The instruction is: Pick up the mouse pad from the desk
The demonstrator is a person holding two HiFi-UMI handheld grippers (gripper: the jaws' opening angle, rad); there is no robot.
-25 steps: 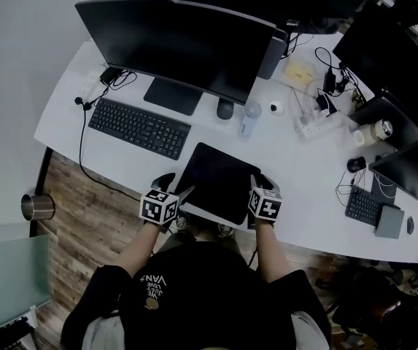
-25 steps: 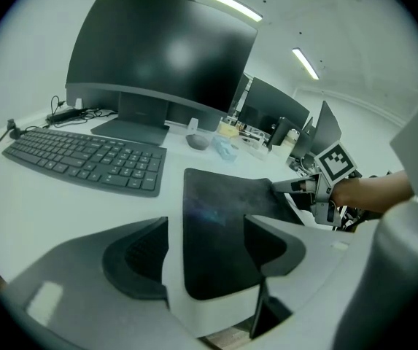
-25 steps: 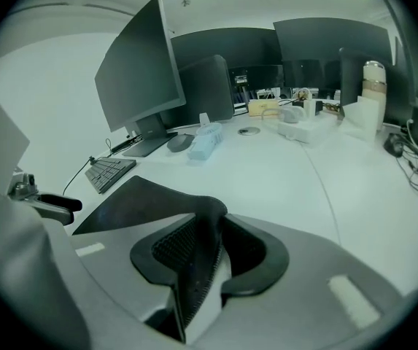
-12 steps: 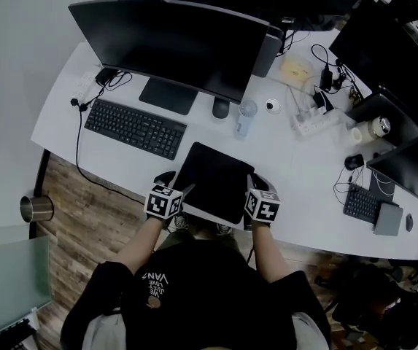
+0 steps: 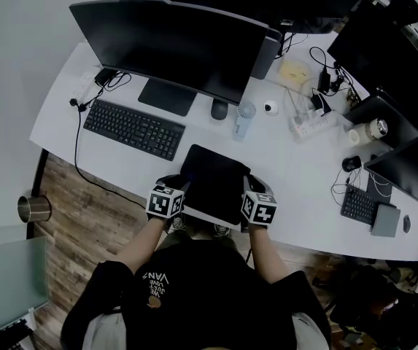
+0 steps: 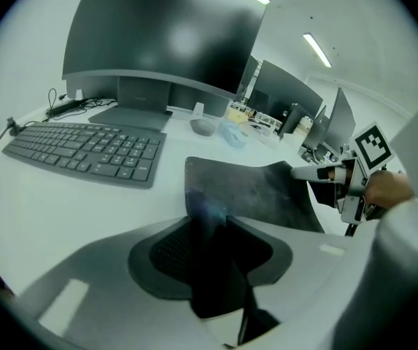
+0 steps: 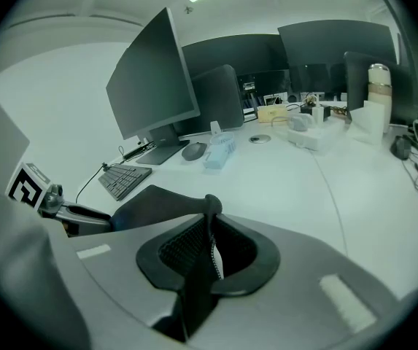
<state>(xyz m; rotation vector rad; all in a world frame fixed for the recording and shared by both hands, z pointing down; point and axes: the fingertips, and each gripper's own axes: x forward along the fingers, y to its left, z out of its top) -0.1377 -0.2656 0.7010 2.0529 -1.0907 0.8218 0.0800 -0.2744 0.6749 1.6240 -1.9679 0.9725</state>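
The black mouse pad (image 5: pixel 216 181) lies at the near edge of the white desk (image 5: pixel 296 170), in front of me. My left gripper (image 5: pixel 182 189) is at its near left corner and my right gripper (image 5: pixel 247 189) at its near right corner. In the left gripper view, the pad (image 6: pixel 256 192) runs into the closing jaws of the left gripper (image 6: pixel 209 224), and its left edge curls up. In the right gripper view, the closing jaws of the right gripper (image 7: pixel 210 221) pinch the pad (image 7: pixel 146 204) by its edge, which stands up between them.
A black keyboard (image 5: pixel 132 128) lies to the left of the pad, below a large monitor (image 5: pixel 172 42). Behind the pad are a mouse (image 5: pixel 219 109) and a clear bottle (image 5: pixel 243 119). A power strip (image 5: pixel 312 125) and cables lie to the right. A metal bin (image 5: pixel 33 208) stands on the floor.
Both grippers have drawn in over the pad's near corners and their jaws have narrowed onto it. The pad looks narrower and buckled, with its side edges lifted.
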